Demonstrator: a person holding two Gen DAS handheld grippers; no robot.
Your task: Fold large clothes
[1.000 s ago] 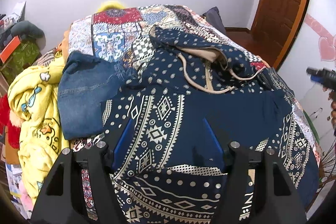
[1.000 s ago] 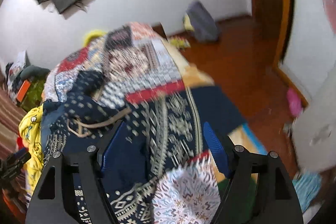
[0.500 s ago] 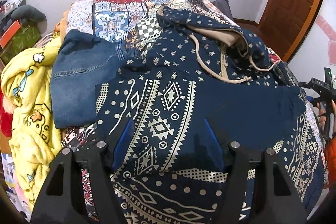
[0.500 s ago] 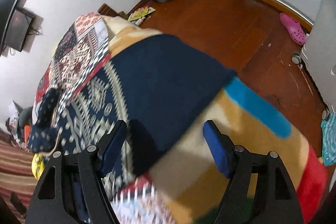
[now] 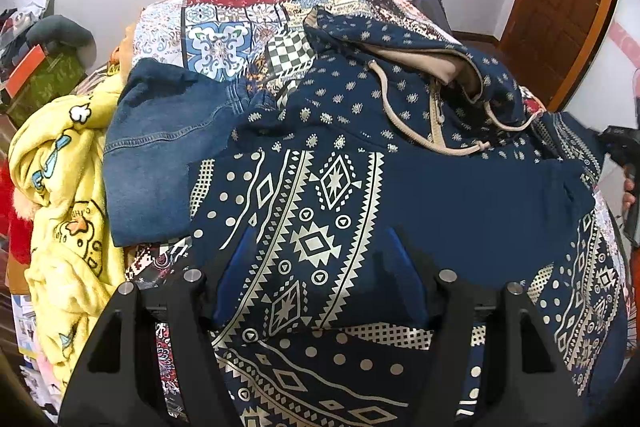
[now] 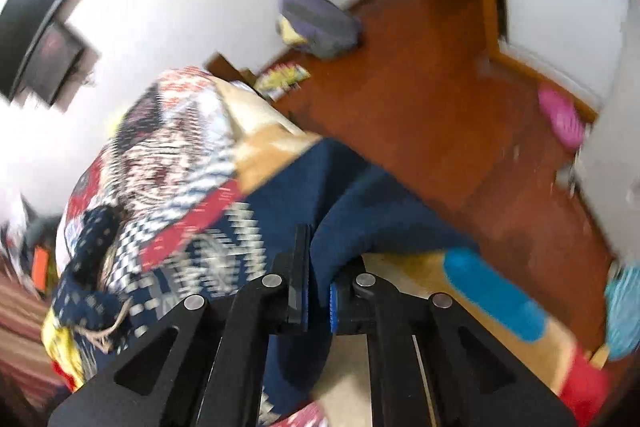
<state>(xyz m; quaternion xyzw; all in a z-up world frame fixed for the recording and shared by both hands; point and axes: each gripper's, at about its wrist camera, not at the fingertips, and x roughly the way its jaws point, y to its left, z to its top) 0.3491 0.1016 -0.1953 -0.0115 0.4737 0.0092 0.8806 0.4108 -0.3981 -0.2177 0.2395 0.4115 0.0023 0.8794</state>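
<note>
A large navy hoodie (image 5: 360, 195) with white geometric print and beige drawstrings lies spread over the bed. My left gripper (image 5: 320, 283) is open, its blue pads just above the printed front of the hoodie. My right gripper (image 6: 318, 291) is shut on a plain navy part of the hoodie (image 6: 360, 211) at the bed's right edge; the cloth bunches between its pads. The right gripper also shows at the right edge of the left wrist view (image 5: 624, 155).
A folded pair of jeans (image 5: 160, 147) lies left of the hoodie, with a yellow cartoon blanket (image 5: 64, 211) beyond it. A patchwork bedspread (image 5: 240, 23) covers the bed. The wooden floor (image 6: 460, 107) holds a grey bag (image 6: 320, 23) and a pink slipper (image 6: 560, 115).
My right gripper has closed from wide open onto the navy cloth at the bed's edge. The left gripper has stayed open over the hoodie, shifting only slightly.
</note>
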